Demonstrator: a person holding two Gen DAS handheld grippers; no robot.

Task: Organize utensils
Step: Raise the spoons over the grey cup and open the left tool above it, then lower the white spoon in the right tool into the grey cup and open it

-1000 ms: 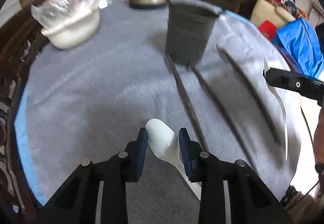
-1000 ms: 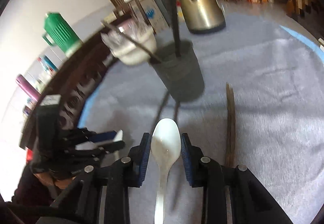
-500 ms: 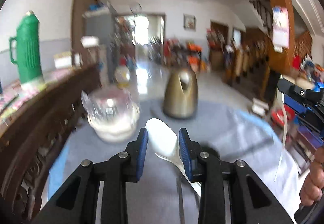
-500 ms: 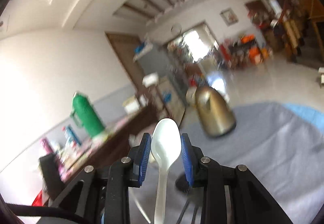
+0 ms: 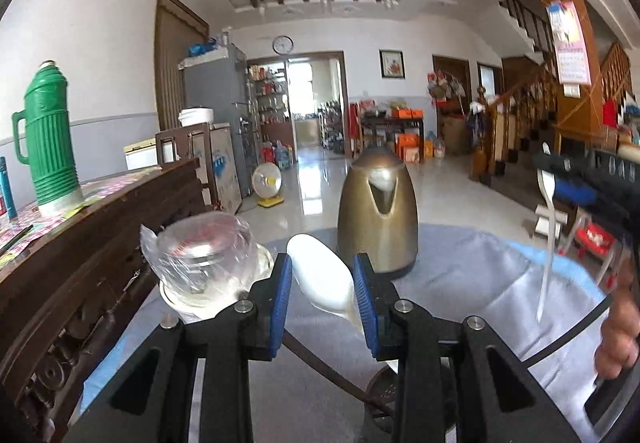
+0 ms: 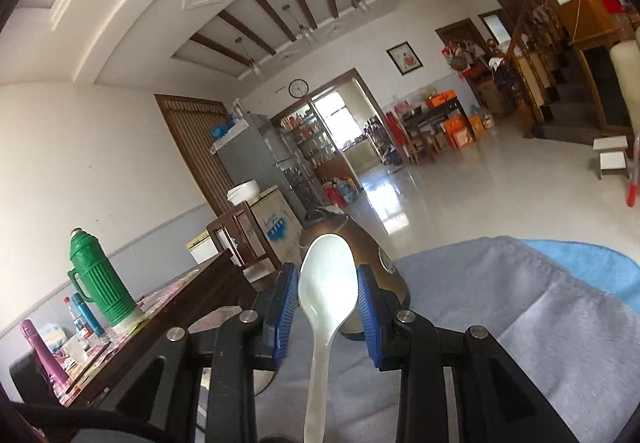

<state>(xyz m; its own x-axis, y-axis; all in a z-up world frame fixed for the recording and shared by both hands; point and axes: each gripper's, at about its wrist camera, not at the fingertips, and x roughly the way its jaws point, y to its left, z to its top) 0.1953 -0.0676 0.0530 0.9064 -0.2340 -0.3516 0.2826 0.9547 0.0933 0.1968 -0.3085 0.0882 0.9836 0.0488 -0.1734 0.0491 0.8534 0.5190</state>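
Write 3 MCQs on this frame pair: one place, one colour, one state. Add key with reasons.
1. Place: beyond the left tool, the bag-covered bowl stands on which side of the kettle?
A. on its left
B. on its right
C. on top of it

2. Colour: the thermos on the wooden sideboard is
A. red
B. green
C. white

3. State: the right tool is
A. empty, jaws wide
B. shut on a white spoon
C. shut on a chopstick

Key:
1 A: in the left wrist view the bowl sits left of the brass-coloured kettle on the grey cloth.
2 B: its ribbed body and handle are green in both views.
3 B: both blue pads flank the spoon's bowl, and its handle runs back between the fingers.
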